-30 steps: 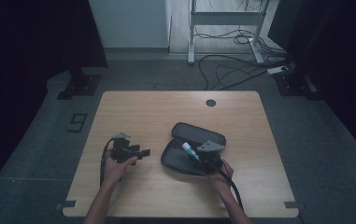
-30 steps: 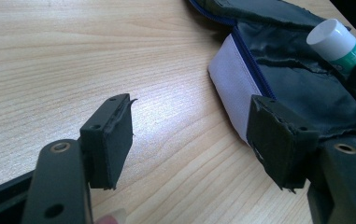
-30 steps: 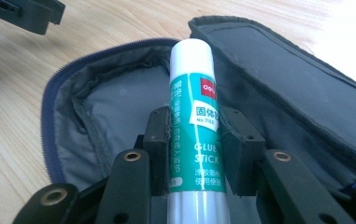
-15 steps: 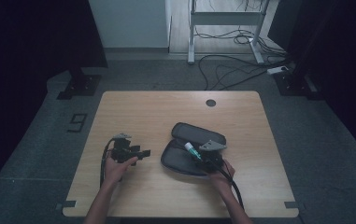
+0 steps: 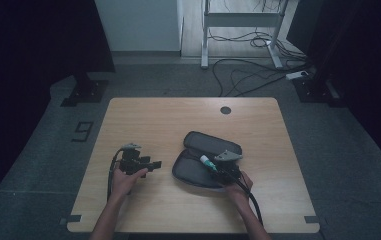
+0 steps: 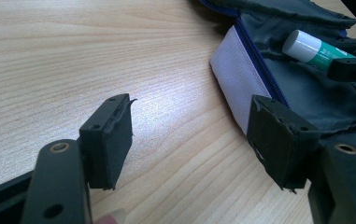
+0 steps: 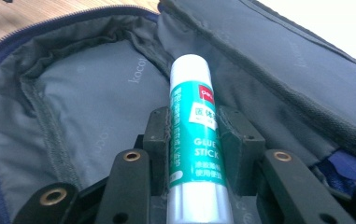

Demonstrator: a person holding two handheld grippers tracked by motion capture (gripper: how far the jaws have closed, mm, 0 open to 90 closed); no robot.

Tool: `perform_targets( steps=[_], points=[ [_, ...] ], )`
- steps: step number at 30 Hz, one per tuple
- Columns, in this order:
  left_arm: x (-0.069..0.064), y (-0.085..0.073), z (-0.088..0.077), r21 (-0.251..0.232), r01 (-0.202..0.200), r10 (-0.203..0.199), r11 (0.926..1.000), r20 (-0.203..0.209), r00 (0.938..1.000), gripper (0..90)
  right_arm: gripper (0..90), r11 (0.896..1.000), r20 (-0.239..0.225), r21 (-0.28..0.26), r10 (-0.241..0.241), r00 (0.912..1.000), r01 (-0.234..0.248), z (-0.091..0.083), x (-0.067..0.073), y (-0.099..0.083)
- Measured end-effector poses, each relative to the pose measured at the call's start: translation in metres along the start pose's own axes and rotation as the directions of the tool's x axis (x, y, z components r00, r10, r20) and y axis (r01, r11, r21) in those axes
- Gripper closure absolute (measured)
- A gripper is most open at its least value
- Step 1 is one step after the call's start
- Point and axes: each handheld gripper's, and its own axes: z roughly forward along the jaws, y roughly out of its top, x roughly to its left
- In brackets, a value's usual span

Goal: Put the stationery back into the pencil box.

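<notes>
A dark grey zip case (image 5: 203,160) lies open on the wooden table (image 5: 168,120), right of middle. My right gripper (image 5: 217,167) hangs over the case's open lower half, shut on a white and green glue stick (image 7: 192,135) whose white cap points into the grey lining (image 7: 87,112). The glue stick (image 5: 207,162) also shows from above and from the left gripper view (image 6: 316,47). My left gripper (image 6: 192,140) stands open with nothing between its pads, low over bare wood just left of the case (image 6: 278,79); from above it (image 5: 153,164) sits at the table's left.
A round cable hole (image 5: 225,110) lies near the table's far edge. On the floor beyond stand a white desk frame (image 5: 243,20) and loose cables (image 5: 248,80). A black stand foot (image 5: 85,92) sits off the table's far left corner.
</notes>
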Motion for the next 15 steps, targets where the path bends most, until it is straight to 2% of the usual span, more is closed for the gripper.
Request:
perform_targets(
  steps=[10,15],
  points=[
    [0.0004,-0.0005,0.0007,0.006,-0.001,0.001,1.0,-0.001,1.0,31.7,63.6,1.0,0.011,0.021,-0.018,0.9998,0.018,0.0016,-0.0007,-0.0012],
    [0.0004,-0.0006,0.0008,0.007,-0.001,0.001,1.0,0.0,1.0,31.7,58.2,1.0,0.011,0.015,-0.019,0.9998,0.018,0.0011,-0.0001,-0.001]
  ],
)
